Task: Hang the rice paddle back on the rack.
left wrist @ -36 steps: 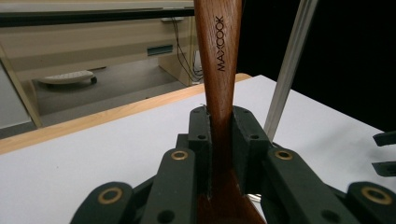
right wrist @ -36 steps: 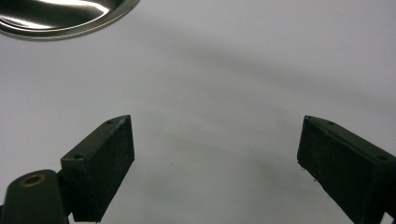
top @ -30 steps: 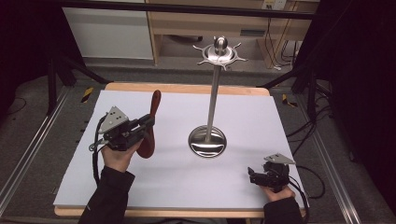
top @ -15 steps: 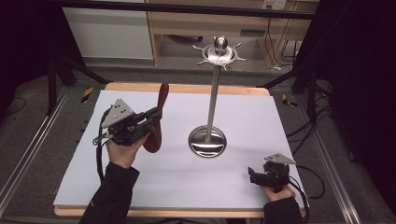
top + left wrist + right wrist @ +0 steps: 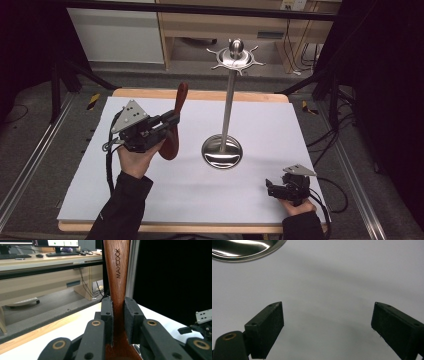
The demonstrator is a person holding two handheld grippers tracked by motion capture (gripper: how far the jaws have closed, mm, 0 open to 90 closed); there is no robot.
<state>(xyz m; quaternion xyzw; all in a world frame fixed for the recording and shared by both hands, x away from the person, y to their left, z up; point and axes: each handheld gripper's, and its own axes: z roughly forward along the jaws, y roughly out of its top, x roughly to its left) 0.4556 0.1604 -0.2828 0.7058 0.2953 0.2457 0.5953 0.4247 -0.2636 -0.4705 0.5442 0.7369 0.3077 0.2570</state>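
My left tool [image 5: 167, 122] clamps the dark brown wooden spoon [image 5: 176, 120] upright for hanging on the steel utensil stand [image 5: 229, 100], while my right tool [image 5: 274, 190] rests wide open.

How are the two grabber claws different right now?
The left gripper is shut on the wooden spoon, while the right gripper holds nothing and its jaws stand wide apart. The left gripper is lifted above the white table, with the spoon's handle pointing up; the right gripper sits low by the table's near edge. Both have black jaws and are held by a hand.

black sleeves [image 5: 120, 210], black fingers [image 5: 107, 315], grey plates [image 5: 131, 114]
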